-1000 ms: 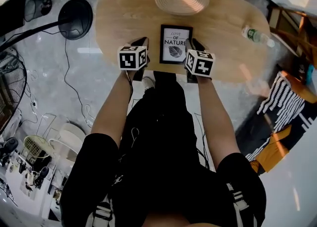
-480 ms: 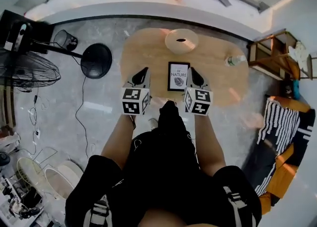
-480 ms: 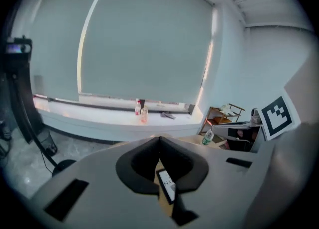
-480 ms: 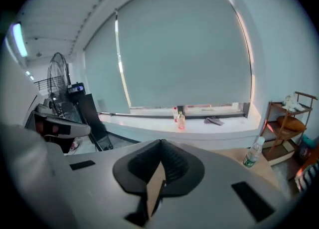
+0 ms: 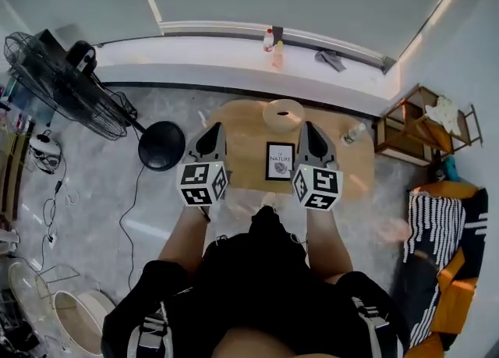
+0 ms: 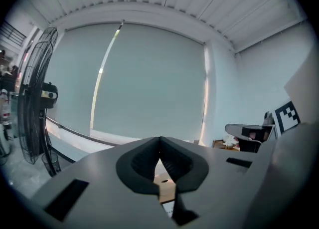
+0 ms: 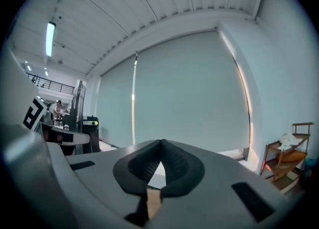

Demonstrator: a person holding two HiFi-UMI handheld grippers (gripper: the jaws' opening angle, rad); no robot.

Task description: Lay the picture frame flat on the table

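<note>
The black picture frame point(image 5: 280, 161) lies flat, print up, on the oval wooden table point(image 5: 242, 126). Both grippers are held high above the table on either side of the frame and touch nothing. My left gripper point(image 5: 210, 136) is to the frame's left; its jaws meet at the tips point(image 6: 159, 143) with nothing between them. To the frame's right, my right gripper point(image 5: 312, 135) is also shut and empty point(image 7: 161, 145). Both gripper views look out at the window blind and the ceiling, with only a sliver of table point(image 6: 165, 189) below the jaws.
A round woven mat point(image 5: 283, 115) lies behind the frame and a plastic bottle point(image 5: 352, 132) lies at the table's right end. A standing fan point(image 5: 62, 76) with its round base point(image 5: 162, 146) is at the left. A wooden shelf point(image 5: 421, 126) and a striped chair point(image 5: 440, 224) are at the right.
The head view has drawn back and up, so the table looks much smaller. Both grippers have risen from beside the frame. The frame has stayed flat in place.
</note>
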